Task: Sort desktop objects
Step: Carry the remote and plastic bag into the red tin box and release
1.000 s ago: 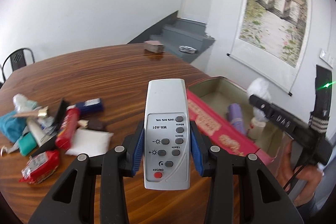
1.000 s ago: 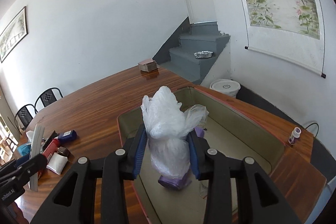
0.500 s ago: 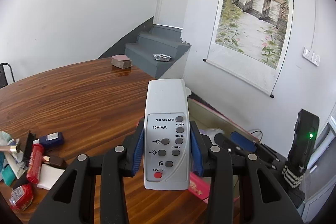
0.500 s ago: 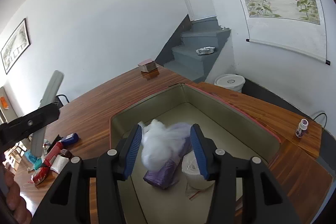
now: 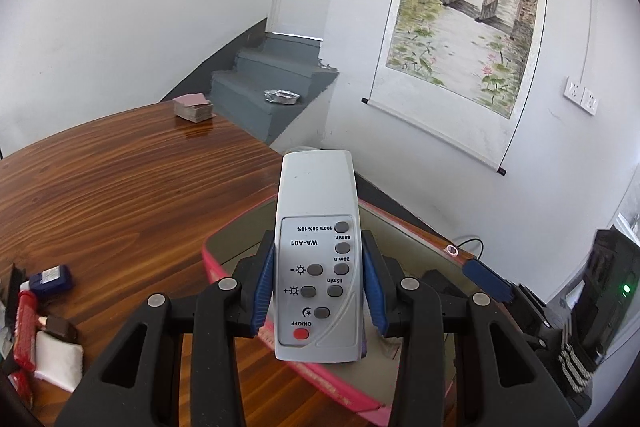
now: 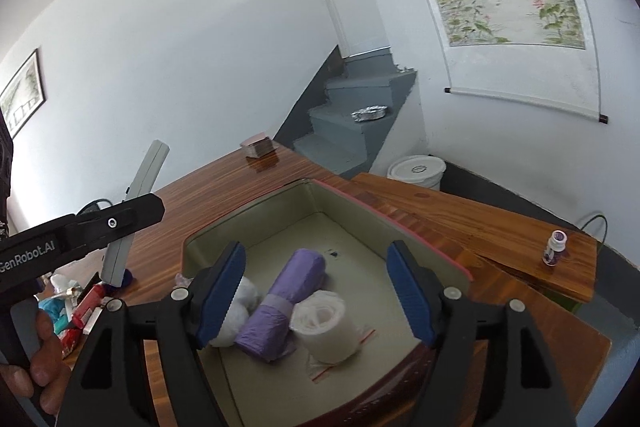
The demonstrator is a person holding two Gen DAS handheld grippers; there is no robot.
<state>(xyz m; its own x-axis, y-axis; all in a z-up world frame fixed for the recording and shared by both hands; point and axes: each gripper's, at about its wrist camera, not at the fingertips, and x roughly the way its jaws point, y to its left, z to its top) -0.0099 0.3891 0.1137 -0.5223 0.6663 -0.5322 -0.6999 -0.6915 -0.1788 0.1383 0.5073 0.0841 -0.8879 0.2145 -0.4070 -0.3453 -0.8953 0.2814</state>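
The left gripper (image 5: 318,287) clamps a grey remote control (image 5: 316,259) between its blue pads, the remote upright with its buttons facing the camera, raised over the near corner of the pink-rimmed tin box (image 5: 212,259). In the right wrist view the right gripper (image 6: 316,291) hangs over the same box (image 6: 400,223) with its jaws spread wide and nothing between them. Inside the box lie a crumpled white plastic bag (image 6: 240,307), a purple roll of bags (image 6: 288,303) touching it, and a white roll (image 6: 326,327) just beside the purple one. Left of the box, on the wooden table (image 5: 120,187), a heap of unsorted things remains: a red packet (image 5: 24,327), a white pouch (image 5: 58,363) and a blue packet (image 5: 52,277). Farther back a stack of cards (image 5: 192,107) sits near the table's far edge. A small bottle (image 6: 554,247) stands on a wooden board (image 6: 480,223) right of the box.
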